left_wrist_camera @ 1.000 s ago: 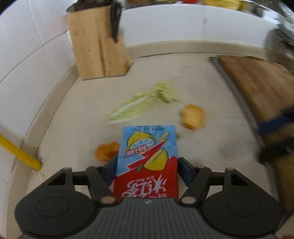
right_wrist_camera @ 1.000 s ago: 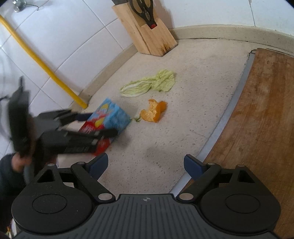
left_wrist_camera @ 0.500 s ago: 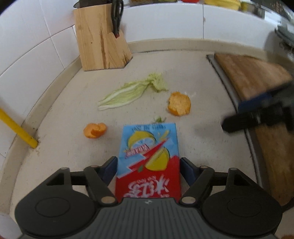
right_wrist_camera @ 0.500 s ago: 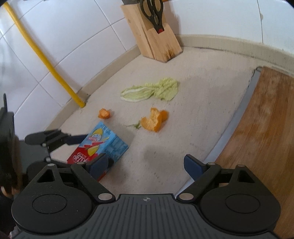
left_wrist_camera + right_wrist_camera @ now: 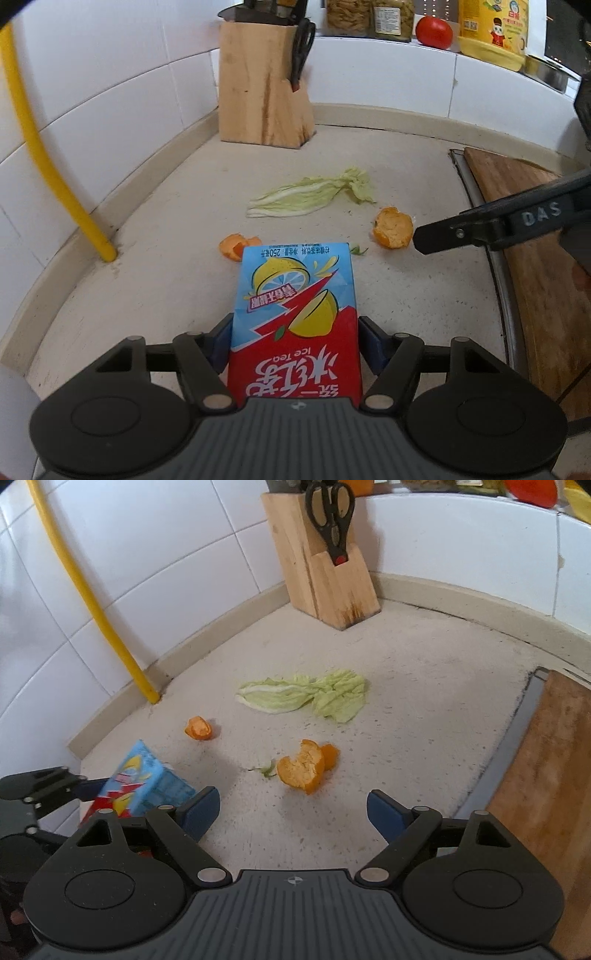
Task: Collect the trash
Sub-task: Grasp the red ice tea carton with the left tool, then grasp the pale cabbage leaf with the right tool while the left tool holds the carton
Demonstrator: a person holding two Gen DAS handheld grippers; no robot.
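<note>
Step in hand: first item picked, ice tea carton (image 5: 295, 314) clamped between the blue pads of left gripper (image 5: 293, 343), jaws partly closed on its sides, having just narrowed slightly. Carton apparently lifted off the counter (image 5: 406, 177), printed face up, near the counter's left front edge; same carton seen at lower left in the right wrist view (image 5: 144, 786).

Right gripper (image 5: 293, 812) wide open, jaws having just eased in a little, nothing between the pads. Hovering above the counter middle, large orange peel (image 5: 304, 766) just ahead of its pads and a bit left of centre. Small orange peel (image 5: 199, 728) further left, near the carton. Cabbage leaf (image 5: 306, 698) beyond both peels, toward the back wall. Tiny green scrap (image 5: 264, 770) touching or just beside the large peel, cannot tell which.

No bin in view, so drop spot for the carton unknown. Next likely: descend right gripper over the large peel, straddle it, close. Peel thin and curled, low on the surface, so pads need to reach the countertop. Cutting board (image 5: 546, 794) along the right edge, knife block (image 5: 321, 572) at the back corner, both not trash.
</note>
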